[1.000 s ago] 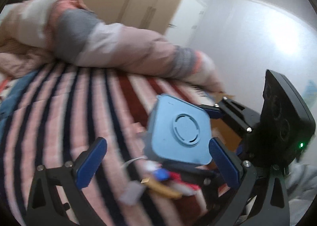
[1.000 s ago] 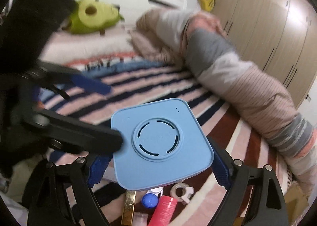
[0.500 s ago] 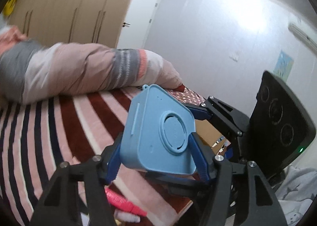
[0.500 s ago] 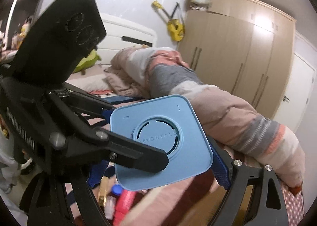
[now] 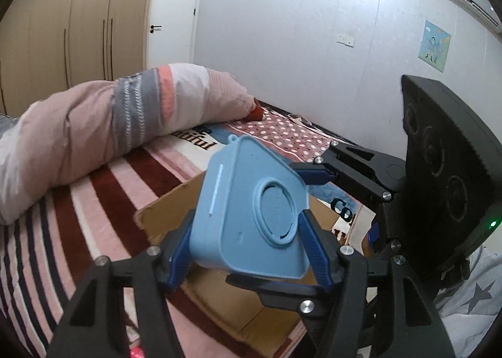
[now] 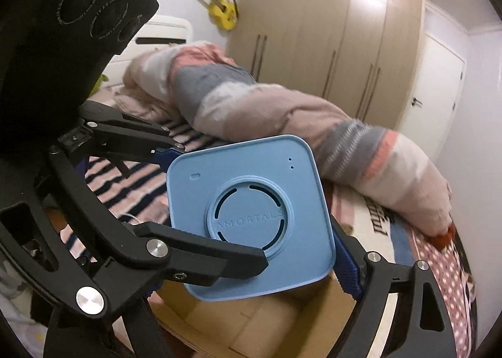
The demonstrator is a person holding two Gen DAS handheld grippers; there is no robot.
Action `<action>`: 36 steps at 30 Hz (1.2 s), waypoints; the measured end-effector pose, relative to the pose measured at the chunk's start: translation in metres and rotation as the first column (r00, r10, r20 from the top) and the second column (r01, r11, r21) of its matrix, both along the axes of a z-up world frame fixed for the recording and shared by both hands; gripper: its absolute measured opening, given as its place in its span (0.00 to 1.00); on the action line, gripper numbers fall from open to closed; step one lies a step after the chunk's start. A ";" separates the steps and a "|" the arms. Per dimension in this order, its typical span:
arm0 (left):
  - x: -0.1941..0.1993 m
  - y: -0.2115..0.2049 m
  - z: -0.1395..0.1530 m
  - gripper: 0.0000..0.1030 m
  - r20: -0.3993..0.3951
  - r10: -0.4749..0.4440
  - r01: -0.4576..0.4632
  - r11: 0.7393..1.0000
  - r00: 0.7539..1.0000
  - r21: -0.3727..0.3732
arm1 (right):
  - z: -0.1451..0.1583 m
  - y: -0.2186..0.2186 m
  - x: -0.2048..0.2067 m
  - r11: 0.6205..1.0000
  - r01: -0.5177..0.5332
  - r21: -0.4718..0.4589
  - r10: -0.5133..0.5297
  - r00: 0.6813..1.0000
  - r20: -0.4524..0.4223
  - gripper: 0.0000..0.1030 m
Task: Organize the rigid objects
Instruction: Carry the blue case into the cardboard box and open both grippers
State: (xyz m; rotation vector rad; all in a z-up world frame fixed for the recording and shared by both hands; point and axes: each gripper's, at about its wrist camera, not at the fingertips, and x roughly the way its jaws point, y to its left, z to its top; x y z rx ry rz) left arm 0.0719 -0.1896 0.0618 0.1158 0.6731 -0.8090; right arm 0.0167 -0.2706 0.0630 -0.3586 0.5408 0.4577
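1. Both grippers have hold of the same thing: a light blue, rounded-square plastic box [image 5: 251, 213] with a raised round disc on its face, up in the air above an open brown cardboard box [image 5: 175, 216] sitting on the striped bedspread [image 5: 94, 188].
2. Left gripper [image 5: 248, 251]: its jaws have just been closing, and the blue pads [image 5: 313, 251] now squeeze the box's 2 sides.
3. Right gripper [image 6: 251, 263] is clamped on it too, 1 blue pad [image 6: 345, 267] pressed to its right edge.
4. A rolled pink-and-grey quilt [image 6: 282, 116] lies at the far side of the bed.
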 end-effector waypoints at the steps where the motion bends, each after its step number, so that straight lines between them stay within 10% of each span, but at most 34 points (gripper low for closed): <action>1: 0.002 -0.003 -0.001 0.38 -0.007 -0.004 0.004 1.000 1.000 -0.003 | -0.003 -0.004 0.003 1.000 0.008 0.000 -0.008 1.000 -0.025 0.79; 18: 0.002 -0.035 -0.027 0.30 -0.053 -0.079 0.082 0.995 0.995 0.057 | -0.037 -0.033 0.029 0.999 0.021 0.038 -0.011 0.971 -0.238 0.75; 22: 0.001 -0.026 -0.023 0.53 -0.039 -0.038 0.039 0.998 0.999 0.041 | -0.035 -0.030 0.026 1.000 0.019 0.023 -0.013 0.971 -0.239 0.86; 36: -0.029 0.089 0.008 0.77 0.088 0.201 -0.199 0.979 0.976 -0.036 | -0.002 0.013 0.001 1.000 0.025 0.001 -0.025 0.994 -0.103 0.93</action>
